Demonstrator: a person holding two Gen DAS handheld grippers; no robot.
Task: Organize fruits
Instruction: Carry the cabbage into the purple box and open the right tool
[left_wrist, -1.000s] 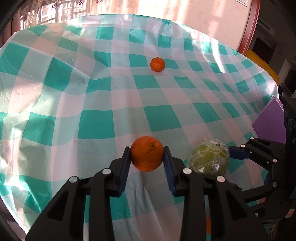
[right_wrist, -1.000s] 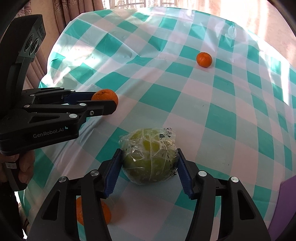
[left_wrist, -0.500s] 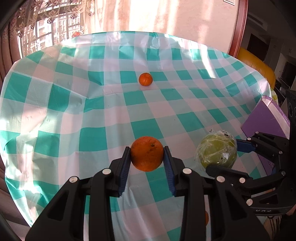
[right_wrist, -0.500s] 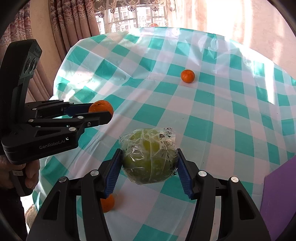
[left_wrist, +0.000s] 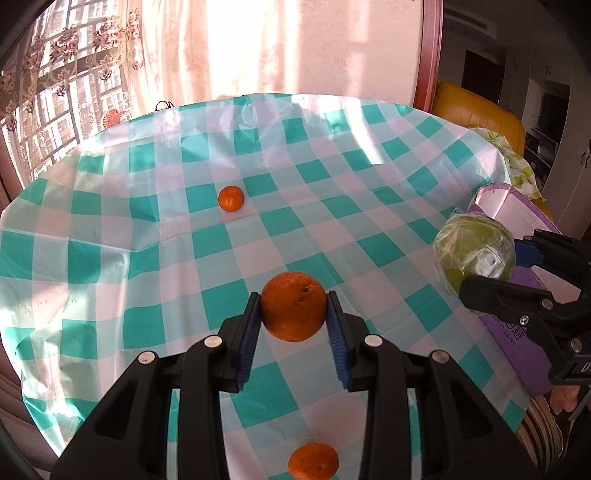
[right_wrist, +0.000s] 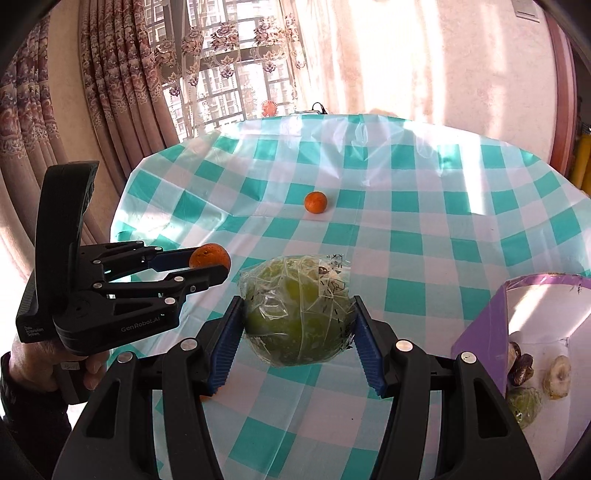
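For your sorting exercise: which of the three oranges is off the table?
The orange clamped in the left tongs; the other two lie on the checked cloth.

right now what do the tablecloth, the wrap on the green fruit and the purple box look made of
Tablecloth: thin glossy plastic, probably; it shines and holds sharp creases.
Wrap on the green fruit: clear crinkled film, with glinting folds and printed marks.
Purple box: looks like matte cardboard with a white inside, flat stiff walls.
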